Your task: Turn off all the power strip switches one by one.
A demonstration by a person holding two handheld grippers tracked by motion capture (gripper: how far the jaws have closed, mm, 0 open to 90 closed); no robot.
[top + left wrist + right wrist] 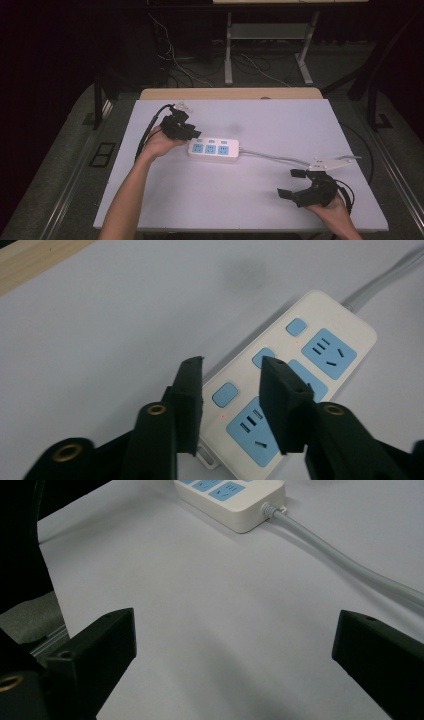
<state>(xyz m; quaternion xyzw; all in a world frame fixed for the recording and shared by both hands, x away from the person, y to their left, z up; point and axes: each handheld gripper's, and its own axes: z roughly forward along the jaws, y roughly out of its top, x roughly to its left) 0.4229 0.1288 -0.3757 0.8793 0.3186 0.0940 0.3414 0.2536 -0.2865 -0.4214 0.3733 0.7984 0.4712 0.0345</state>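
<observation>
A white power strip point(214, 148) with three blue sockets and blue switches lies at mid-table. Its grey cord point(280, 158) runs off to the right. My left gripper point(192, 134) hovers at the strip's left end. In the left gripper view its jaws point(232, 362) stand narrowly apart over the strip point(340, 320), framing a blue switch point(224, 394), with nothing pressed between them. My right gripper point(288, 183) rests near the front right corner, wide open and holding nothing. In the right gripper view point(235, 625) the strip's cord end point(235, 500) and the cord point(340, 560) lie ahead.
A white board point(250, 200) covers the wooden table point(230, 93). The board's left edge drops off beside the right gripper's camera point(45, 535). Beyond the table stand a desk frame point(228, 55) and loose floor cables point(175, 60).
</observation>
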